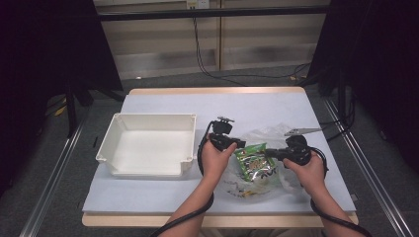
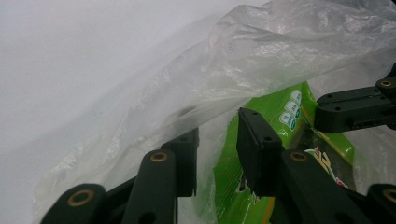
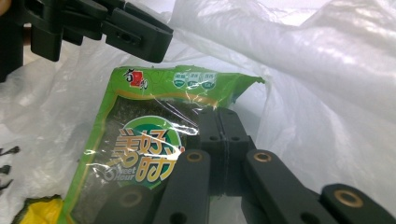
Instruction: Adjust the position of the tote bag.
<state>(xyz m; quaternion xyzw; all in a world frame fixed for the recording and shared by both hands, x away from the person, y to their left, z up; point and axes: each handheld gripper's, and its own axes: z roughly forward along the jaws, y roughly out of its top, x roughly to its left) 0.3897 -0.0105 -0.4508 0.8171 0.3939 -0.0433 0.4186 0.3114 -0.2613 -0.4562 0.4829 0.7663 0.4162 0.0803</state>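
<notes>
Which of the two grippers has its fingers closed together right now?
The right gripper: its fingers meet on the green snack packet's edge, while the left gripper's fingers stand apart around the clear plastic bag.

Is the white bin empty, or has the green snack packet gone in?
Empty. The white bin shows a bare floor in the high view; the green snack packet lies beside it, partly inside the clear plastic bag.

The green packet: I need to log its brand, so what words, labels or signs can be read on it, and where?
"Meet Hour": small white Latin lettering on the green packet, under its big characters; the first letter is partly hidden.
Large yellow characters in the round emblem: not read with certainty.
Red logo at the top left corner: too small to read.
Three round badges along the top edge: too small to read.
</notes>
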